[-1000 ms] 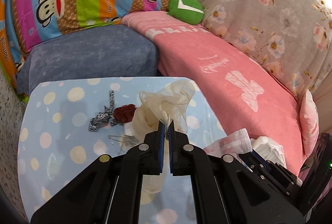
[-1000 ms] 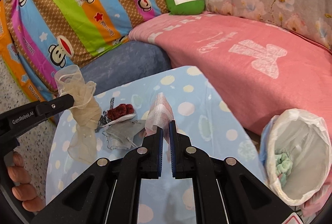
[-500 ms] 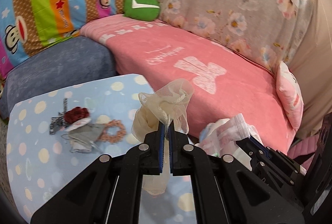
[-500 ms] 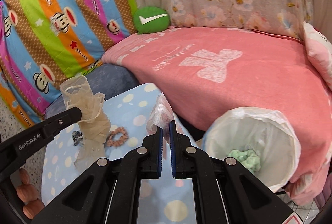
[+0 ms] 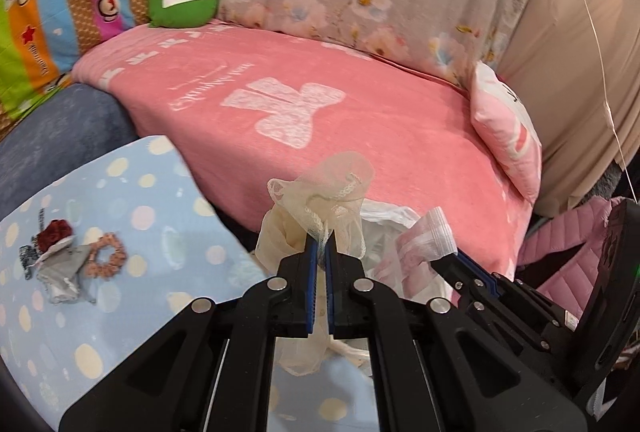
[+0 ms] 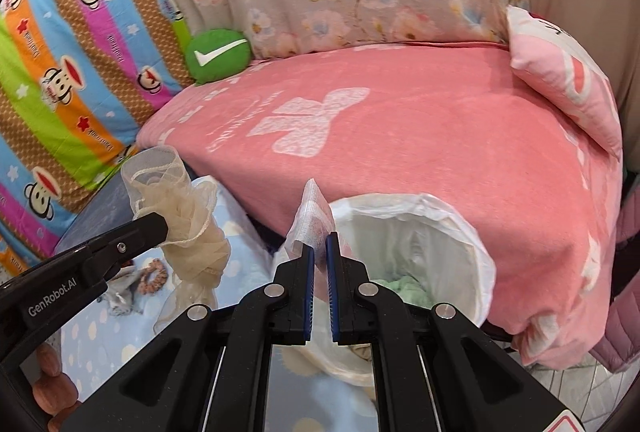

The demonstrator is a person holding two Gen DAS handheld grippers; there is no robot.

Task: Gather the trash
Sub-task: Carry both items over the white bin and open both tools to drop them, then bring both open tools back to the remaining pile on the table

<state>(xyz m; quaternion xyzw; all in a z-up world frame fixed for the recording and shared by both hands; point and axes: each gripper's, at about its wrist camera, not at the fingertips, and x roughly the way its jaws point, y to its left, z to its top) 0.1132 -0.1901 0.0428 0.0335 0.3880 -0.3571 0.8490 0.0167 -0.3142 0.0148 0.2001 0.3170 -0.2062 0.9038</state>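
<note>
Trash bin bottom (gripper-hidden)

I count two grippers — the left gripper and the right gripper — each clamping one piece of trash: one cream mesh bag, one clear plastic packet. One lined bin. On the dotted table, one small pile of scraps — pieces too tangled to number.

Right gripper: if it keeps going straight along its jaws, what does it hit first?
Most likely the white-lined trash bin: its open mouth sits just past the right gripper, which is shut on a pink-and-white plastic wrapper. Depth is unclear; the pink blanket lies behind.
</note>
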